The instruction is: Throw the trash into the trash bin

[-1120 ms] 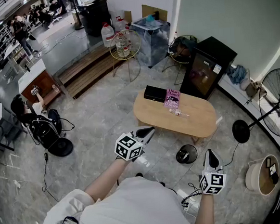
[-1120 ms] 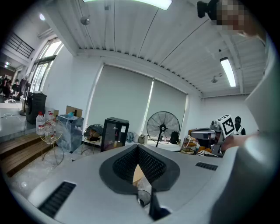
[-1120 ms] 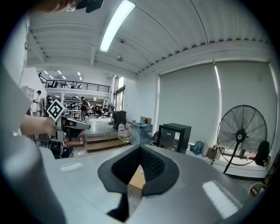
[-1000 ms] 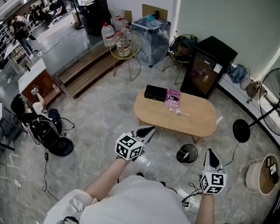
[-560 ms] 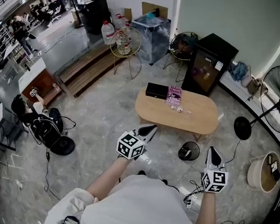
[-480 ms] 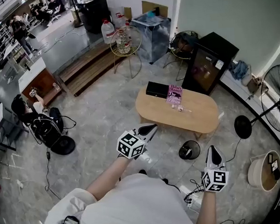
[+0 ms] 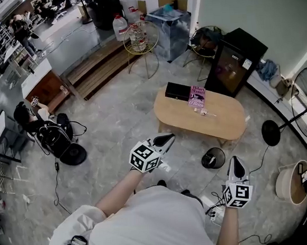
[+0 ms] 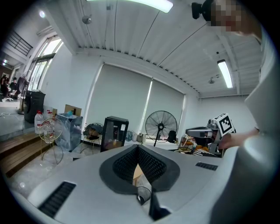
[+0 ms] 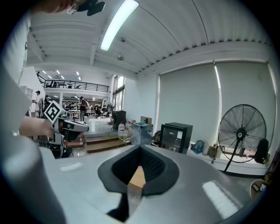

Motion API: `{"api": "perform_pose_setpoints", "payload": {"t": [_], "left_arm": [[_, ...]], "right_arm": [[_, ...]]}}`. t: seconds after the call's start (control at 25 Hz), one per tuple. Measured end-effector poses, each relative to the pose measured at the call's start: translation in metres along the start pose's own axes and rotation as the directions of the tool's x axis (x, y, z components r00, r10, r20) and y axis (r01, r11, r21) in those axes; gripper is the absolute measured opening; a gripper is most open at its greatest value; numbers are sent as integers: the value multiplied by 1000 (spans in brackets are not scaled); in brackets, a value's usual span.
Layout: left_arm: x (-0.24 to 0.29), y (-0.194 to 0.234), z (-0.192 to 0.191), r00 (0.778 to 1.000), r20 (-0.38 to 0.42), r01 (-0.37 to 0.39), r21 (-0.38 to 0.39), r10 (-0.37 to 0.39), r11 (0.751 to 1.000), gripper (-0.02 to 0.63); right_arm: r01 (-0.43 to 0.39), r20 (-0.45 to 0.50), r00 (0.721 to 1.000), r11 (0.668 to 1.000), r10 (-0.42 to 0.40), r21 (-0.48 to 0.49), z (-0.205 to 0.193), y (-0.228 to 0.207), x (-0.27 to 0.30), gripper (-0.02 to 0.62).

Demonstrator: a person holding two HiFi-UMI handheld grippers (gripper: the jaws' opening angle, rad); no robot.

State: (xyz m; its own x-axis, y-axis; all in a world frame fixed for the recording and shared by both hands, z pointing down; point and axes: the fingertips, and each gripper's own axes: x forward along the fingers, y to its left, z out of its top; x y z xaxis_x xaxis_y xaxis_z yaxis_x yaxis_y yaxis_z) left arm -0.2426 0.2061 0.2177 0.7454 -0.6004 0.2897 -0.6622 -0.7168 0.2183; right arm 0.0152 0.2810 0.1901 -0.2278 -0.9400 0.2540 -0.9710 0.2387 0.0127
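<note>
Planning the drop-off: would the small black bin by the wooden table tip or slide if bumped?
The bin looks small and round, so probably light; on the glossy tiled floor it would likely slide. Seen from above, its height is unclear, so tipping can't be ruled out.

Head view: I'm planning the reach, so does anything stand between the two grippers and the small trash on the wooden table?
Nothing visible does. The small trash lies on the table beside the purple book; only open floor and the low black bin lie before the left gripper and the right gripper.
</note>
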Motion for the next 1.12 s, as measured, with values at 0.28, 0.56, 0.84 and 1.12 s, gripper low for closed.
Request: {"api": "perform_pose_setpoints", "payload": {"t": [0.28,0.56,0.84,1.12], "left_arm": [[-10,16,-9,1000,-26,16,-9,-17,1000,6],[-10,28,-14,999,-32,34,-12,-35,999,6],[-17,37,-15,998,-38,42,-18,-43,999,8],[-11,45,-21,998,-55,39,-31,-41,999,6]], "right_arm": [[72,11,997,997,-72,12,0,11,-2,171],[99,6,995,995,-99,17,-4,16,-2,382],[112,0,994,993,-112,27,0,24,6,383],[107,-25,994,994,-107,32,-6,26,14,383]]}}
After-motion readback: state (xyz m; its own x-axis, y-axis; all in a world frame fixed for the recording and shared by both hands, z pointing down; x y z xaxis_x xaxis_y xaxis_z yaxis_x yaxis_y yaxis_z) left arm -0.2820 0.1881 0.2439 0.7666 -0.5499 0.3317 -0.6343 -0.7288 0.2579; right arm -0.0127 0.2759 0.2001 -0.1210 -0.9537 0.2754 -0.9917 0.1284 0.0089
